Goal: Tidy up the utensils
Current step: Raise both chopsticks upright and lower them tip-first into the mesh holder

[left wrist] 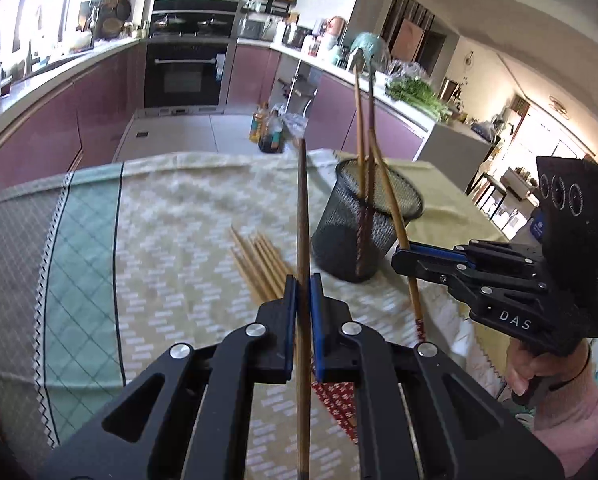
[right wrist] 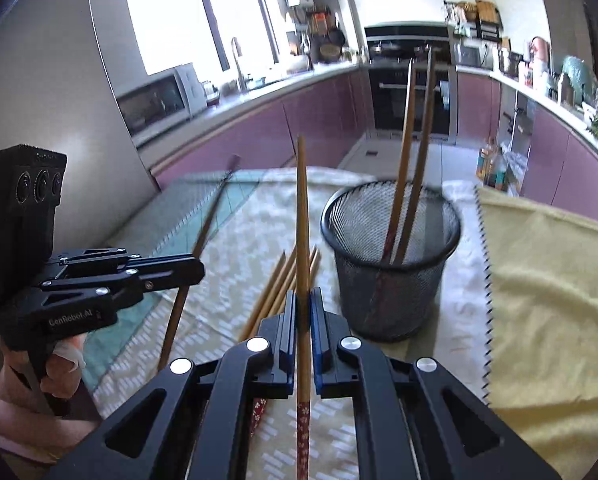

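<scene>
While each hand-held gripper clamps one chopstick, left point(left wrist: 303, 280) and right point(right wrist: 303, 308), loose chopsticks point(left wrist: 259, 264) lie beside the mesh cup point(left wrist: 363, 216) on the cloth-covered tabletop point(left wrist: 171, 208) before purple kitchen cabinets point(left wrist: 75, 112).

hidden: chopstick point(left wrist: 303, 420) lower end | cut off: frame bottom

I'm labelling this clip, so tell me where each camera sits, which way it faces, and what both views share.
Left wrist: on the left hand-held gripper, facing down across the table toward the oven; its fingers clamp a chopstick; the right hand-held gripper and hand show at right.
Right wrist: on the right hand-held gripper, same heading, gripping a chopstick; left hand-held gripper at left.
Shared: mesh cup, loose chopsticks, tablecloth.
</scene>
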Available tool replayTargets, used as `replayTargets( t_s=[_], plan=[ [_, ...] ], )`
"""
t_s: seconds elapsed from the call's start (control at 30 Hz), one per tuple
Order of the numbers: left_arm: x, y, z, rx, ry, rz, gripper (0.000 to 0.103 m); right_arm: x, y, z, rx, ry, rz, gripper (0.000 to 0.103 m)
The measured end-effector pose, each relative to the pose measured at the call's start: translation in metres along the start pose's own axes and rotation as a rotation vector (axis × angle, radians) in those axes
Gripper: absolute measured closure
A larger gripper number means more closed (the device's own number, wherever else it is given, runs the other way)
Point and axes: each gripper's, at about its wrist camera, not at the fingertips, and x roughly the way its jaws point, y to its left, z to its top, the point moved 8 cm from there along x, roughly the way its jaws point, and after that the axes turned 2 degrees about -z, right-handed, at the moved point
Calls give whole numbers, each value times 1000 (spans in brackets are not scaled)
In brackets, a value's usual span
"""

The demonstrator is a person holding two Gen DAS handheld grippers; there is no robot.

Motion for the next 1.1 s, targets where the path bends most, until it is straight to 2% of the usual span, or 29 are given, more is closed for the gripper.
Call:
replayTargets(
  t_s=[0.17, 0.37, 0.53, 0.8, 0.97, 1.1],
  plan=[
    [-31, -12, 24, 5, -77, -66, 96, -24, -4, 17, 5, -73, 0, 97],
    [-63, -23, 57, 21, -181, -105, 96, -46, -9, 35, -6, -145, 0, 97],
    [-73, -35, 88, 38, -249, -130, 96, -61, -14, 58, -10, -193, 16, 97],
    [-77, -64, 136, 91, -336, -151, 96, -88, -23, 95, -35, -280, -16, 97],
    [-72, -80, 153, 133, -363, -131, 96, -93, -34, 109, -36, -321, -47, 97],
    [-49, -86, 154, 155, -314, -120, 96, -78, -43, 111, -18, -297, -55, 97]
  ],
)
